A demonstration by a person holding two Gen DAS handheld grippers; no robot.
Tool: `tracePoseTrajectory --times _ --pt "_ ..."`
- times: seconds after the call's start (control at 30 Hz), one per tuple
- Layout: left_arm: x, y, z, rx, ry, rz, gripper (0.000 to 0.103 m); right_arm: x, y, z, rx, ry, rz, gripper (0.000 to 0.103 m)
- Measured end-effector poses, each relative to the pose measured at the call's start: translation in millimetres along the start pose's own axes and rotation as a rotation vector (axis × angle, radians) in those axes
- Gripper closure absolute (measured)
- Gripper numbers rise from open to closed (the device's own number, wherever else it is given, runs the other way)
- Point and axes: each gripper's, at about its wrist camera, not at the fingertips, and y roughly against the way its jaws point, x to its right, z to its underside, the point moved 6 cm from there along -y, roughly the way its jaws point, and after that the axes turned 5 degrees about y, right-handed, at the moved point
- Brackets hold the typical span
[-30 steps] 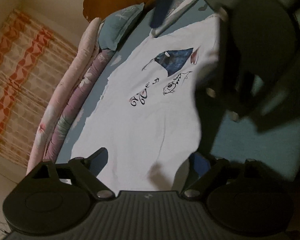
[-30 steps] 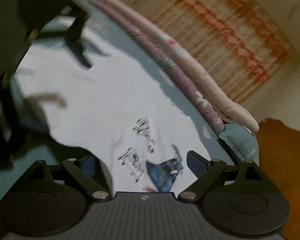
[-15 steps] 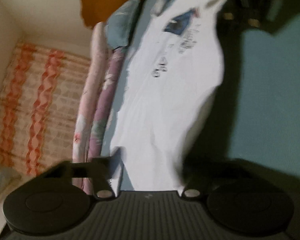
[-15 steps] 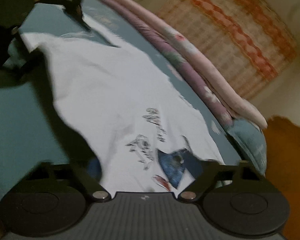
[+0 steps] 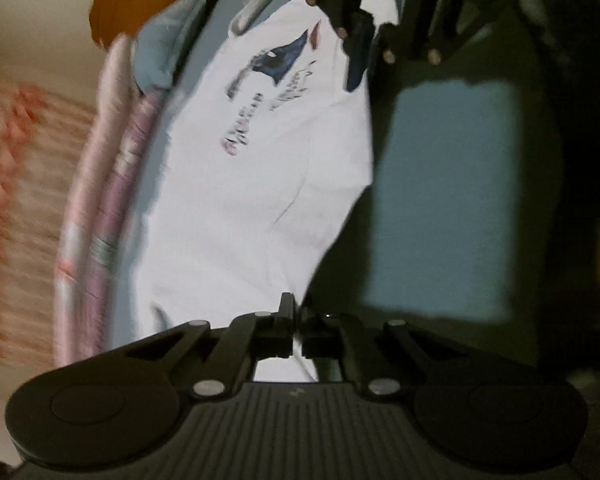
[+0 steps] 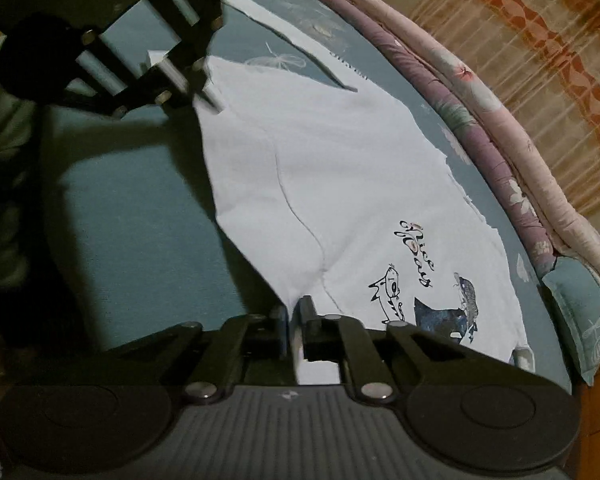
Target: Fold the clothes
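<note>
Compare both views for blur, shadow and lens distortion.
Left wrist view: motion-smeared, shirt print unreadable, curtain streaked. Right wrist view: sharper, lettering crisp, left gripper casting a hard shadow on the blue sheet. Fisheye bends the rolled quilt in both.

White T-shirt (image 6: 340, 184) with dark blue print, teal bedsheet (image 6: 140, 220), pink-purple floral quilt (image 6: 500, 120), orange-striped curtain (image 6: 540, 40)

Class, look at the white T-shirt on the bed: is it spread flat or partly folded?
Partly folded. The white T-shirt has its near side turned over onto itself, a sleeve seam showing on top, that edge lifted off the blue sheet.
</note>
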Motion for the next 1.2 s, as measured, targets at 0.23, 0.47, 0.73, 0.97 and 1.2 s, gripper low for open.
tracePoseTrajectory --times 0.23,0.47,0.73,0.97,1.2 --pt "-75 20 -11 0.034 0.379 0.178 0.086 77 38 -3 0.082 -0.283 -0.115 0.05" --pt "-171 -99 -35 0.051 0.809 0.134 0.058 213 -70 23 0.027 -0.687 0.054 0.04" --pt "-178 -150 20 0.025 1.05 0.183 0.049 201 -102 59 0.008 -0.8 0.031 0.031" --pt "-153 -102 74 -0.011 1.062 0.146 0.037 151 -38 117 -0.03 -0.898 0.029 0.014" --pt "-173 -88 59 -0.034 1.051 0.137 0.038 129 -16 127 -0.042 -0.966 0.075 0.007"
